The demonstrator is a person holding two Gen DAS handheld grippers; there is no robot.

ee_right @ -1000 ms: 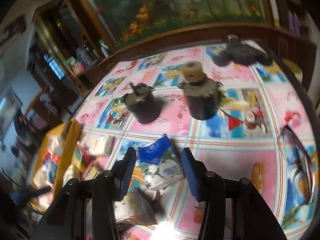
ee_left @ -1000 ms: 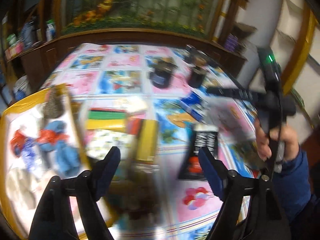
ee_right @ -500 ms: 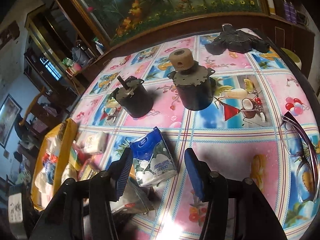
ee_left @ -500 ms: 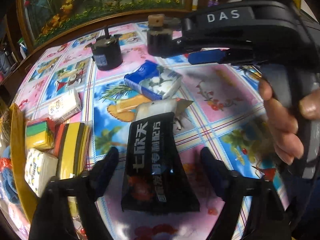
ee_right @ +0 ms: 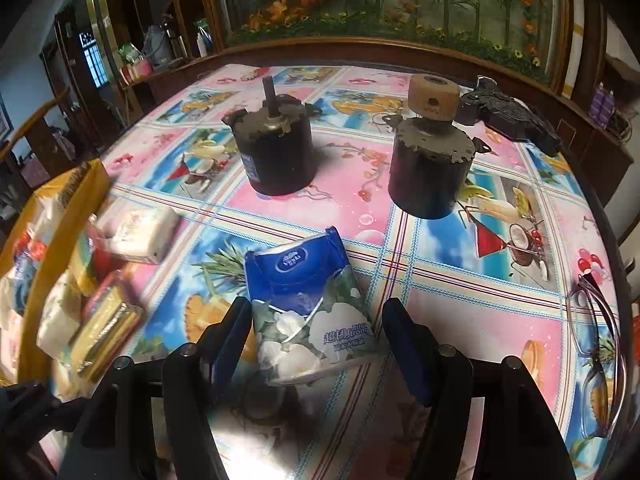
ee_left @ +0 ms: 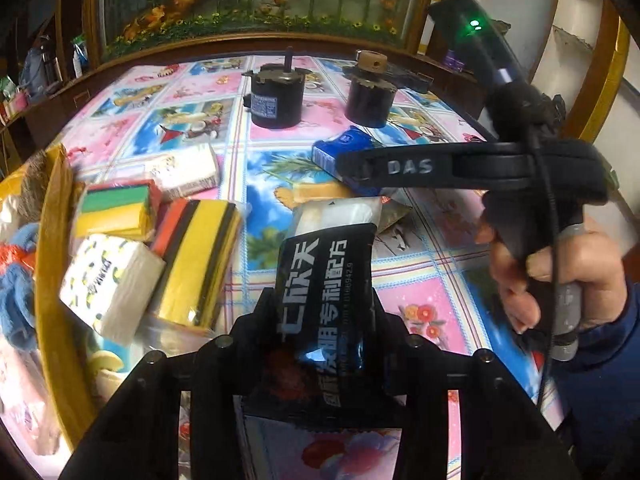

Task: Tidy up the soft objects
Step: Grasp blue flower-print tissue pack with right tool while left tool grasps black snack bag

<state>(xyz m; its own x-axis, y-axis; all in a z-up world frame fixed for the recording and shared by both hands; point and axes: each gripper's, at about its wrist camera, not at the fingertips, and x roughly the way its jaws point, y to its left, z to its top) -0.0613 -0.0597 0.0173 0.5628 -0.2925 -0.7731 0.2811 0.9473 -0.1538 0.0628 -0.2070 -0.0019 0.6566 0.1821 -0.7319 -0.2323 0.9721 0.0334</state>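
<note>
from the left wrist view, the left gripper (ee_left: 322, 312) has just been closing and its jaws now pinch the sides of the black pouch (ee_left: 326, 280), which lies low in the centre of the frame on the patterned tablecloth (ee_left: 420, 292). at left, two sponge packs (ee_left: 116, 210) and two white tissue packs (ee_left: 108, 284) crowd against the yellow tray (ee_left: 52, 280) rim, so little room is free there; the cloth to the right is bare up to the hand (ee_left: 560, 280) holding the right gripper (ee_left: 344, 166).

from the right wrist view, the right gripper (ee_right: 316, 328) has just been opening; its jaws stand wide around the blue tissue pack (ee_right: 308, 304), the right pad clear of it. two dark motors (ee_right: 276, 152) stand apart in the upper middle, and one pair of glasses (ee_right: 600, 344) lies by the table's right edge.
</note>
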